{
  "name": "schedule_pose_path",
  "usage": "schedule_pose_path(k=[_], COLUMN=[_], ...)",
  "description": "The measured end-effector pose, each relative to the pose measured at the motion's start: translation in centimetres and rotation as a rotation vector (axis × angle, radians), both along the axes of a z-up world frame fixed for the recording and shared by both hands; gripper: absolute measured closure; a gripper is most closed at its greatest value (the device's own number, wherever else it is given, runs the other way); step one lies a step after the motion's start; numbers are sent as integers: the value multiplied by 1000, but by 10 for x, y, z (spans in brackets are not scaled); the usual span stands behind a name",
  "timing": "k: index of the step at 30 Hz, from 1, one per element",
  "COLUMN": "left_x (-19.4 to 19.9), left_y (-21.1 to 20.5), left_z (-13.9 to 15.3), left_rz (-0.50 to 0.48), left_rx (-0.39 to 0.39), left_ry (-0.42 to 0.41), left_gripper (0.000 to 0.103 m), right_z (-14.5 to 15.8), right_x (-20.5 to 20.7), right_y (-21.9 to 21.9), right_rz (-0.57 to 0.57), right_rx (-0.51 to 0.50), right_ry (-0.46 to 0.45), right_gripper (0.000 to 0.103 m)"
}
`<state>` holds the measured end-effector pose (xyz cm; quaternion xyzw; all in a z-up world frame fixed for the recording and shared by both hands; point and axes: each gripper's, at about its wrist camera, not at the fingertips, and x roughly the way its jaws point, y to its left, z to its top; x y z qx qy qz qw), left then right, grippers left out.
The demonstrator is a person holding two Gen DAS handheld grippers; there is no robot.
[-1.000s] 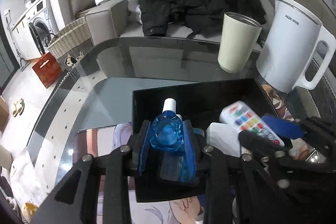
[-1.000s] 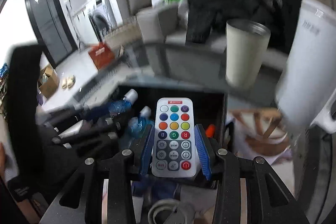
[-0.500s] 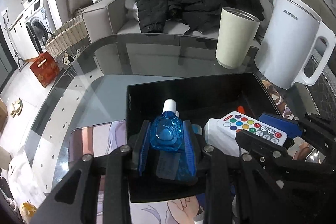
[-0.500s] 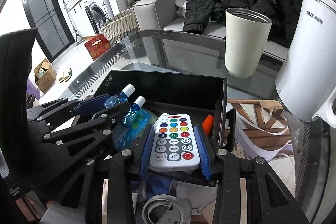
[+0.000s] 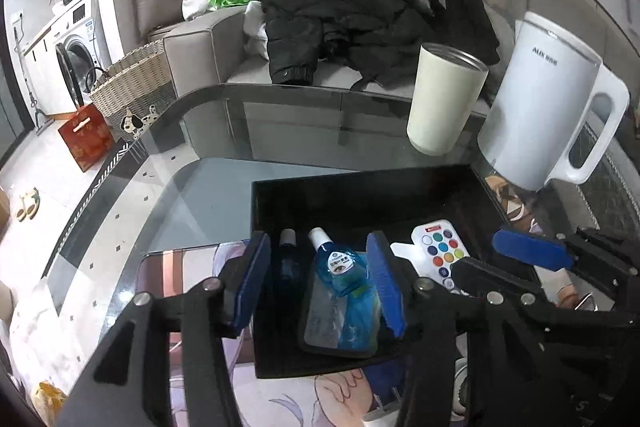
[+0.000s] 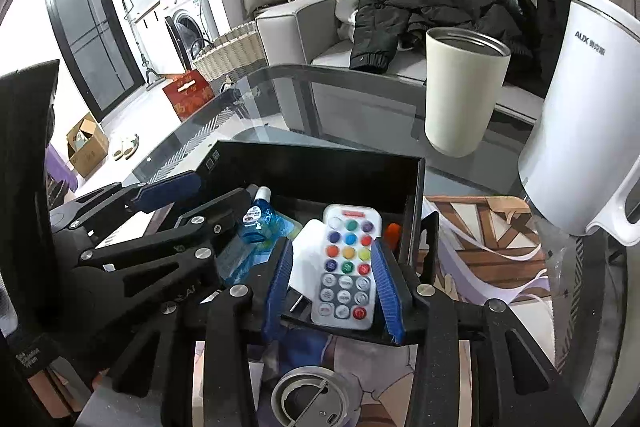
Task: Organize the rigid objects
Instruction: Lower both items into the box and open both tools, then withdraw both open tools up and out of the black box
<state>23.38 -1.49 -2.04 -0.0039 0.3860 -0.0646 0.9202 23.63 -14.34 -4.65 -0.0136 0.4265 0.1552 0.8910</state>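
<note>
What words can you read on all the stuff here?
"AUX", followed by characters too small to read: on the white kettle.
Label on the blue bottle: too small to read.
Red strip on top of the remote: blurred.
Red box on the floor: unreadable markings.

- Right gripper (image 6: pixel 334 281) straddles a white remote (image 6: pixel 347 267) in the black box (image 6: pixel 320 163); its pads look slightly apart from it.
- Blue bottle (image 6: pixel 256 223) lies left, beside the left gripper (image 6: pixel 192 199).

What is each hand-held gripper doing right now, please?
Left hand-held gripper: open, just released blue plastic bottle.
Right hand-held gripper: opening around white remote control.
</note>
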Motion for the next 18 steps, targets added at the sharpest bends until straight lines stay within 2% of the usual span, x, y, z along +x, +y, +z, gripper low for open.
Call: schedule_pose_path(k=[13,18], left_x=[-12,-21], left_y=[9,11], left_z=[18,30], left_rz=[13,20], left_rx=[-52,-66], left_ry=[-62,-110], left_gripper=[51,51], right_z=[17,28], right_x=[-12,-23], right_y=[-1,-1], right_rz=[-1,2], right_rx=[28,41], right_ry=[-64,-122], right_gripper=[56,56])
